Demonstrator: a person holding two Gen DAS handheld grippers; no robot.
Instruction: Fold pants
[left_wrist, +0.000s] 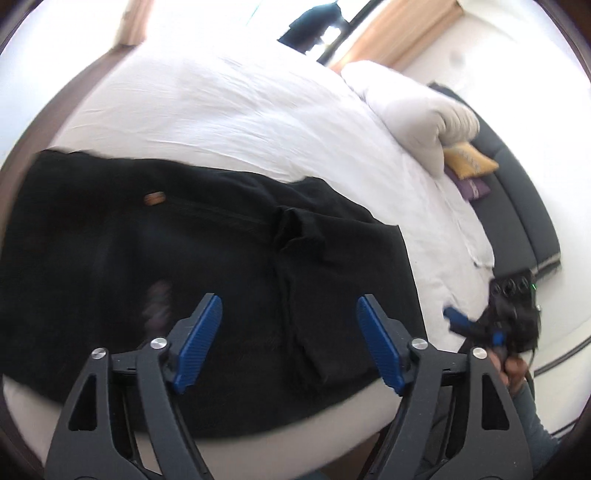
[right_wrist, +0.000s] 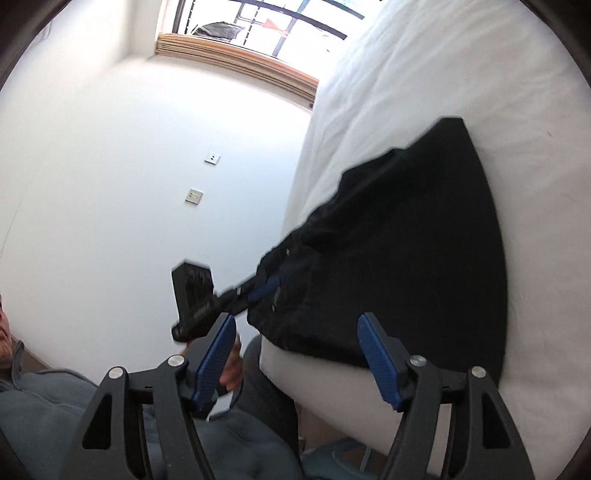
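We have the black pants (left_wrist: 207, 280) lying on the white bed (left_wrist: 229, 110), bunched near its front edge, part of the cloth close to the drop. Our left gripper (left_wrist: 289, 343) hovers over them with jaws wide and empty; our right gripper (right_wrist: 297, 360) is also wide and empty, off to the side of the garment. The risks, as we judge them: pinching only the top layer, so the fold drags unevenly — or tugging toward the edge, so the pants slide off. The loose seam ridge (left_wrist: 291, 258) could also crease under a fold.
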